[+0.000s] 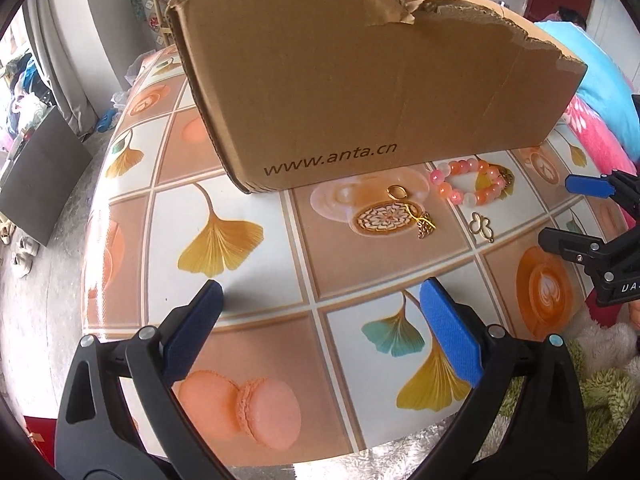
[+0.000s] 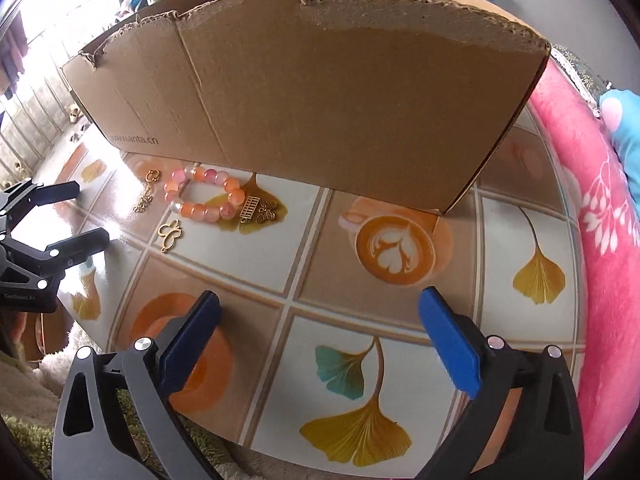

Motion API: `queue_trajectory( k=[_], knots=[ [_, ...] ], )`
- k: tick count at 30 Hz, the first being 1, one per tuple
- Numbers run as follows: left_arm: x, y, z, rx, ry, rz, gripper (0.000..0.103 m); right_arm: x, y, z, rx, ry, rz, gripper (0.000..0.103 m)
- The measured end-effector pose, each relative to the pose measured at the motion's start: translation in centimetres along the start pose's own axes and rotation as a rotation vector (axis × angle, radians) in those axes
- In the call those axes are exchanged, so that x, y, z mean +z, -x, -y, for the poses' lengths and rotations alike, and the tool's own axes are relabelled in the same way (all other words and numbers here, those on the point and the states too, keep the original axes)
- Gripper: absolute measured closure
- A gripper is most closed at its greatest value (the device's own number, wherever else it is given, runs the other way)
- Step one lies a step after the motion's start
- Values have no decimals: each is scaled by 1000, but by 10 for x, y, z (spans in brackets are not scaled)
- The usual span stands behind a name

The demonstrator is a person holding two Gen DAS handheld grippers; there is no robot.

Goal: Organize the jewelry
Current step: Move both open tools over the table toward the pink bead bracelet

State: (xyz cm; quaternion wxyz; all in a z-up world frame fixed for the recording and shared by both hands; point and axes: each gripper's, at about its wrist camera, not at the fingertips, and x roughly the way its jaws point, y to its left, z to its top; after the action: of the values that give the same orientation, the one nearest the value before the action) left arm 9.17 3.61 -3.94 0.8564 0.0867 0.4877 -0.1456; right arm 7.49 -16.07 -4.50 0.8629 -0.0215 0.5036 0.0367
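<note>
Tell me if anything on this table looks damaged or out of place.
The cardboard box is damaged: its top edge is ragged and torn, with a loose flap of paper hanging near the middle. The bead bracelet and gold charms lie loose on the tablecloth in front of the box, not inside it.

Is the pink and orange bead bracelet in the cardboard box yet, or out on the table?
Out. The bead bracelet lies on the table, in front of the cardboard box.
</note>
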Motion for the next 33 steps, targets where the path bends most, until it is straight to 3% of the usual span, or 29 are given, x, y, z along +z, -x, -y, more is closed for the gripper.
queue_trajectory(
  k=[18,22,24,29,33],
  knots=[
    [-6,6,0,4,4,29,7,-2,7,13,37,-26,35,6],
    [-6,6,2,0,-4,22,7,7,18,18,70,-31,102,7],
    [-5,6,2,-2,-7,20,7,12,22,18,83,2,136,18],
    [0,4,2,0,-3,-3,7,21,17,19,85,49,122,53],
    [0,8,6,16,-13,15,9,27,17,15,104,90,126,61]
  ],
)
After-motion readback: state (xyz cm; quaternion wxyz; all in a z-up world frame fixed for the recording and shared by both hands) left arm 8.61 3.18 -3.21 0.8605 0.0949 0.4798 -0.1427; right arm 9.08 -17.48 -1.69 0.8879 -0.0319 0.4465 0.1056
